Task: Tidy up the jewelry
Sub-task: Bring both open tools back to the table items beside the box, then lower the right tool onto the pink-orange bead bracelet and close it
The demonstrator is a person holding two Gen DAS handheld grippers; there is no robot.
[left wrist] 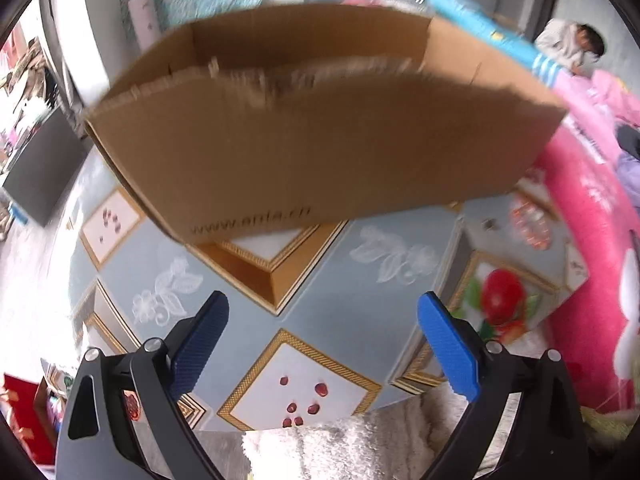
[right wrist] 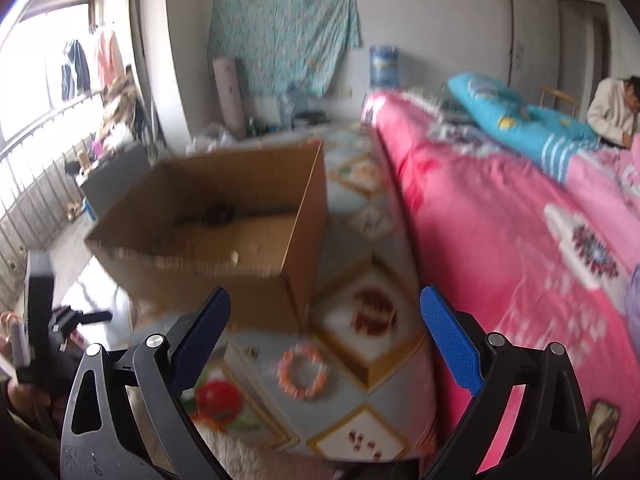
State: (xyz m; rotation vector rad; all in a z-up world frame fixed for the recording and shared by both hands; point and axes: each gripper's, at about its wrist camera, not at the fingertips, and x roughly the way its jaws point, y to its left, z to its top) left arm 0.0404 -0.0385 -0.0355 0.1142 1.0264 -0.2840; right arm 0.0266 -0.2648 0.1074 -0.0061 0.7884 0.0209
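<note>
Left wrist view: left gripper (left wrist: 324,344) gaped wide, nothing between its blue pads — cardboard box (left wrist: 320,152) filled upper centre, on the patterned table (left wrist: 336,276).

Right wrist view: right gripper (right wrist: 326,340) likewise spread, empty — beaded bracelet (right wrist: 303,371) lay lower centre, below the box (right wrist: 224,216).

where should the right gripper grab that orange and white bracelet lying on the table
Probably from above, across one side of the ring. The bracelet lies flat on the patterned table, an open loop, so one finger can drop inside, one outside. The right gripper is already open.
</note>
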